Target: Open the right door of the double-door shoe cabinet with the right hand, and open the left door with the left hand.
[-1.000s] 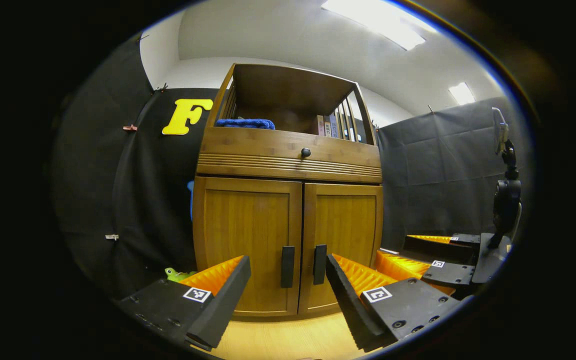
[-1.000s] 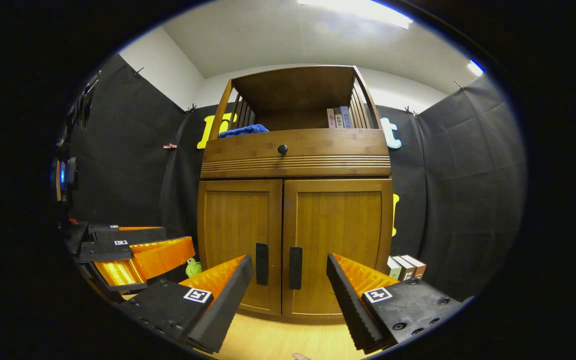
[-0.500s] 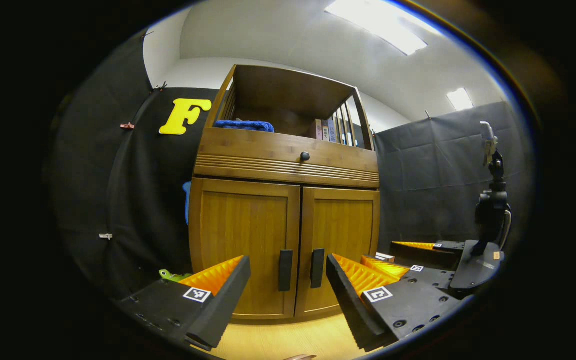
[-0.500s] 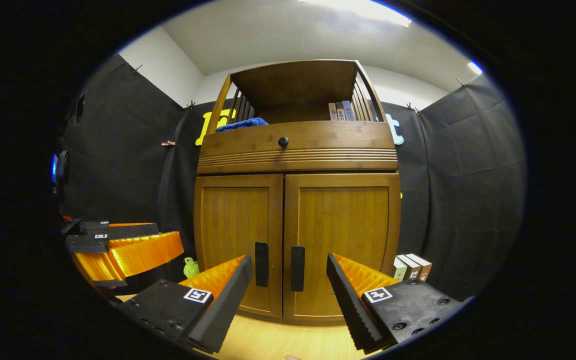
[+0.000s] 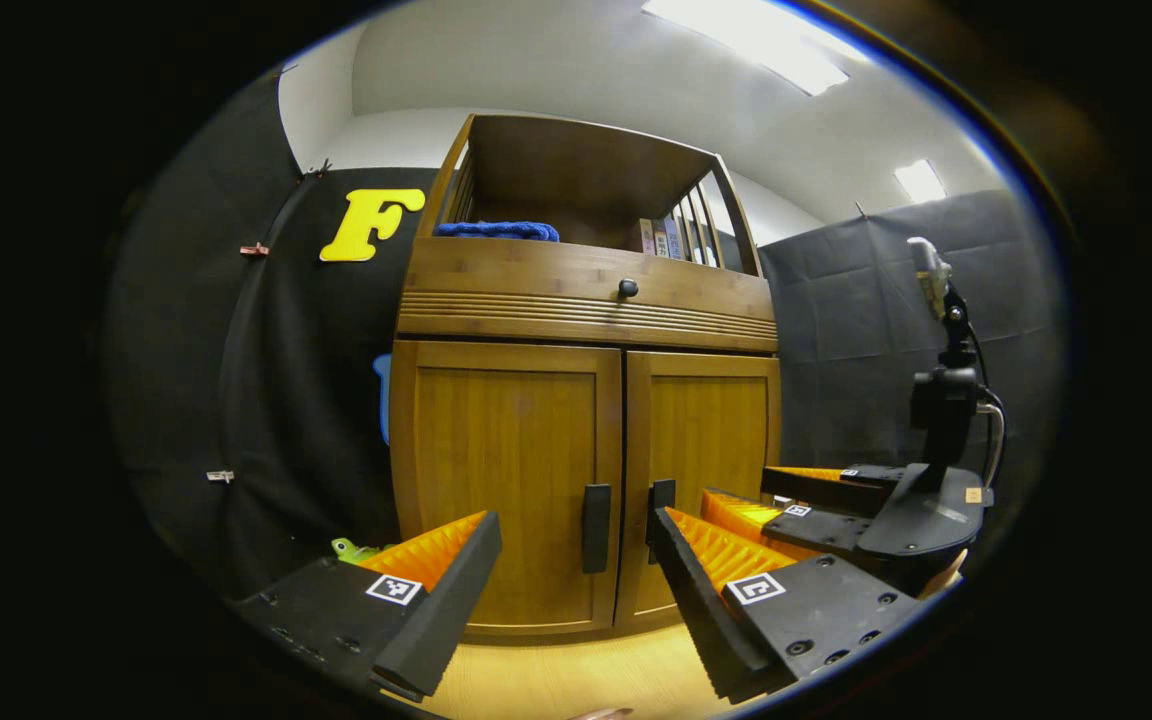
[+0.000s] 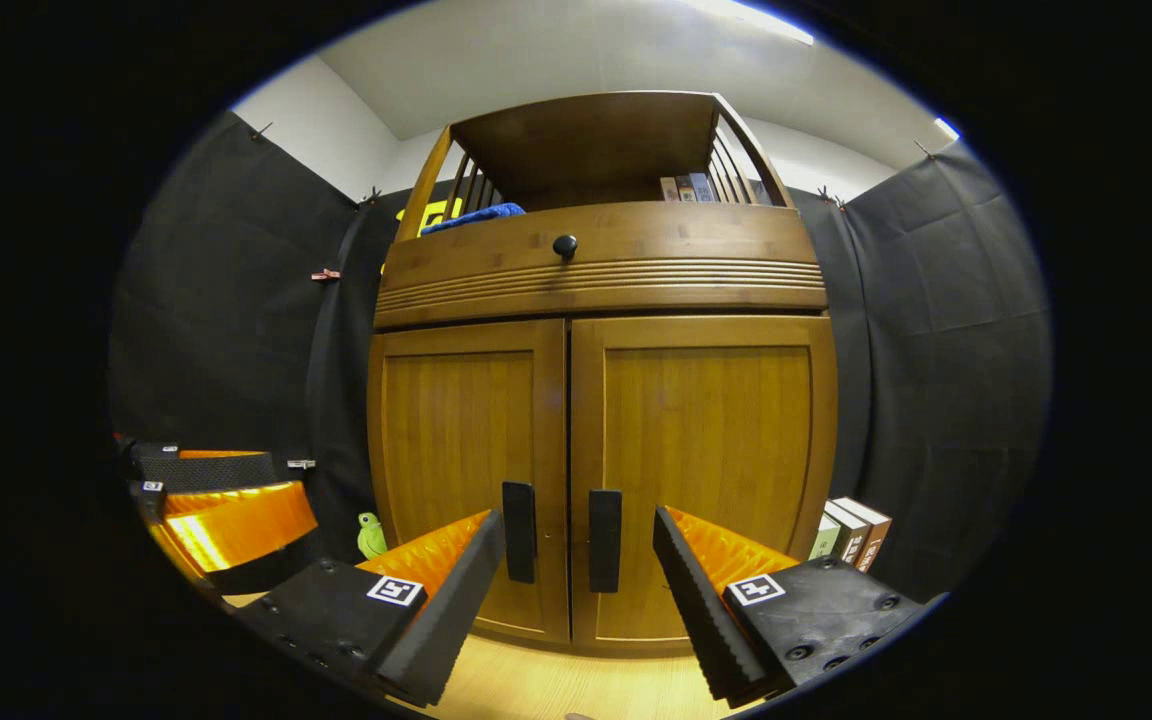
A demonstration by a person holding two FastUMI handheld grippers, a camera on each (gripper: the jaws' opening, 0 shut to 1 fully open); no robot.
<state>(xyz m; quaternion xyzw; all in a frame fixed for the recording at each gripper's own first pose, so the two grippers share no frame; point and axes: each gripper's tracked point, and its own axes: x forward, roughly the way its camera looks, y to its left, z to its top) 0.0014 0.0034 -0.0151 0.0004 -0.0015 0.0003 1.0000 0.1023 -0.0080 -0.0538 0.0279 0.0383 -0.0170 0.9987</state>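
Fingers [image 6: 696,590] apart (labels unreadable)

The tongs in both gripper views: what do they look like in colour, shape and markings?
Both pairs match. The left tongs and right tongs have wedge-shaped fingers with black foam pads, ribbed orange backs and black bases carrying square black-and-white tags and screws. A black camera mount with a cable rises behind the right tongs.
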